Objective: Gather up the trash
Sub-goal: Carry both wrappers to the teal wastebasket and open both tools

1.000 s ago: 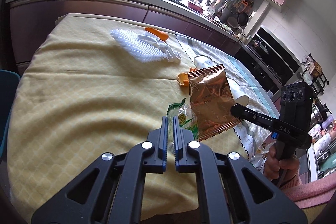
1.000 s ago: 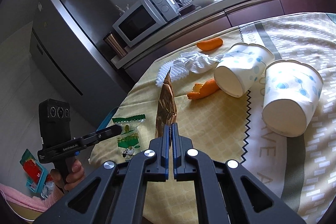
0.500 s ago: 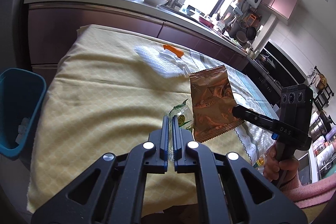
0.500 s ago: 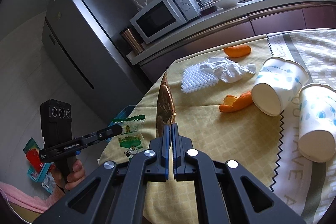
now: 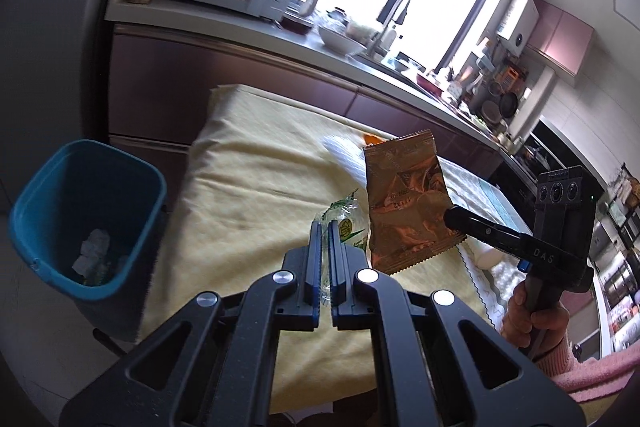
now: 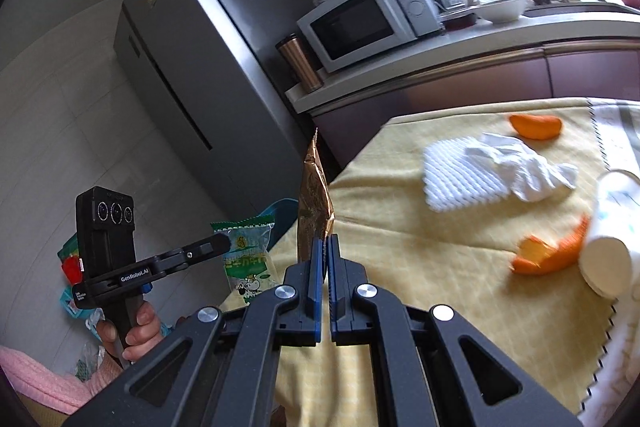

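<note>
Grippers both loaded, both held above the table edge. Left gripper (image 5: 325,227) is clamped on the green-and-white snack wrapper (image 6: 246,255), which hangs clear of the yellow tablecloth (image 5: 248,179). Right gripper (image 6: 325,245) is pinched on the lower edge of the bronze foil packet (image 5: 408,199), which stands upright and edge-on in its own view. From the left wrist I read the foil packet at 1 o'clock of the left fingers and the blue bin (image 5: 86,215) at 9 o'clock, on the floor beside the table, with white scraps inside. Left on the cloth: white napkin (image 6: 496,175), two orange peels (image 6: 552,251), paper cup (image 6: 612,251) on its side.
</note>
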Demonstrator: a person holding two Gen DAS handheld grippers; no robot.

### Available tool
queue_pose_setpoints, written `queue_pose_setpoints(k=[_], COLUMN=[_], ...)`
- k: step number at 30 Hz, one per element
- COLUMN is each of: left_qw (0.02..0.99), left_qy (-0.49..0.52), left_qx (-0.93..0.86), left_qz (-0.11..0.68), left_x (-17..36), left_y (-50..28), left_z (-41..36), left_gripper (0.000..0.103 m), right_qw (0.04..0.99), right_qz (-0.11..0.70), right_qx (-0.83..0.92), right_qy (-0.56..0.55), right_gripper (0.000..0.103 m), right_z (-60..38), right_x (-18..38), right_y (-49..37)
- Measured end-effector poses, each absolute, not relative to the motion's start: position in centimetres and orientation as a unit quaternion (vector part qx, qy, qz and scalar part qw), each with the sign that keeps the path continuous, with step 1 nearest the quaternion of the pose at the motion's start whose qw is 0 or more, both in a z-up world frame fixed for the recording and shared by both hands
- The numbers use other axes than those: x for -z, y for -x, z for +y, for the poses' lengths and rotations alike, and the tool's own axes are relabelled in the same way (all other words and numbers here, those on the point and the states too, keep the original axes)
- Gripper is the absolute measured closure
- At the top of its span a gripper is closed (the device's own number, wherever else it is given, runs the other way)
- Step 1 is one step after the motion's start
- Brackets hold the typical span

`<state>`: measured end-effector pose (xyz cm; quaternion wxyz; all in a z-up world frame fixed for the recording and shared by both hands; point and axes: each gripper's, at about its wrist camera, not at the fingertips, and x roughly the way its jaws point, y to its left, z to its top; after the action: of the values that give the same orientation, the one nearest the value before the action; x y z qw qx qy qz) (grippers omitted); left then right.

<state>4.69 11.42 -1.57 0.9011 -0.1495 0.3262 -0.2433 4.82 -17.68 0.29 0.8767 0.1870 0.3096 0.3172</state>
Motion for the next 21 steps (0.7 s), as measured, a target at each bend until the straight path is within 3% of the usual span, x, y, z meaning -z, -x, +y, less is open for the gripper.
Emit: queue_pose_setpoints(k=[21], left_qw=[0.933], left_qy=[0.178], left_qx=[0.085], left_qz=[0.301], left_x=[1.6], left_y=[-7.0], left_z=[23.3], left_gripper=[0.099], right_qw=[0.821], right_qz=[0.36], right_qx=[-0.41], right_qy=[-0.17], right_gripper=[0.101], right_z=[-7.3], right_x=[-0.2], right_y=[-12.8])
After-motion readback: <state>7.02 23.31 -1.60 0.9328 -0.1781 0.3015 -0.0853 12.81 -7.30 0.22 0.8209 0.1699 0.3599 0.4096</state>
